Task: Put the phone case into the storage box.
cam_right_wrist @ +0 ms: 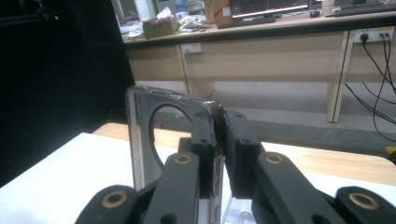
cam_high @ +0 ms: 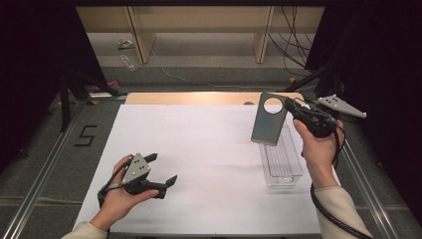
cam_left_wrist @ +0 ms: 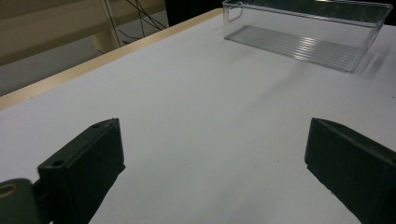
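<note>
Nearest the high camera, two forearms come in over a white table (cam_high: pixel 199 149) with a pale wooden far edge. Beyond it lie a grey floor, wooden shelf legs, loose cables and dark curtains at both sides. On the table's right side sits a clear plastic tray (cam_high: pixel 281 162), long and shallow. Above its far end hangs a grey phone case (cam_high: pixel 269 119) with a round hole, upright, pinched at its upper corner by the right gripper (cam_high: pixel 293 107), jaws clamped on it. Down at the near left, the left gripper (cam_high: pixel 161 169) rests low with jaws spread wide, holding nothing
</note>
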Available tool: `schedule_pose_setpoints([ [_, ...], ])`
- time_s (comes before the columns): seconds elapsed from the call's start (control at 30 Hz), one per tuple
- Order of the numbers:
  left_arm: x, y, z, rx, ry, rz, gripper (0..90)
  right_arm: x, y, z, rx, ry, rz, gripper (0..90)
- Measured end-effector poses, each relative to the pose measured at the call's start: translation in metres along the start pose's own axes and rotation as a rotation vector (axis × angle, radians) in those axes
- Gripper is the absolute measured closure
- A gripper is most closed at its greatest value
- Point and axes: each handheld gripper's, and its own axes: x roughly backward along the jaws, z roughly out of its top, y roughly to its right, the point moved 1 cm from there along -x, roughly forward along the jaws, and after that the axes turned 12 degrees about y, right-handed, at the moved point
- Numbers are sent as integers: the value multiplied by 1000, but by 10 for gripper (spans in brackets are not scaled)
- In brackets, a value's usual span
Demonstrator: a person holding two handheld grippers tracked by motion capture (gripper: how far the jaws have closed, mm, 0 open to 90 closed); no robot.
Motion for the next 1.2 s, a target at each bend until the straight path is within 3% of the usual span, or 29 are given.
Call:
schedule_pose_setpoints([
  [1.2, 0, 0, 0, -1, -2, 2, 47, 6, 21, 3, 2, 23, -61, 833],
])
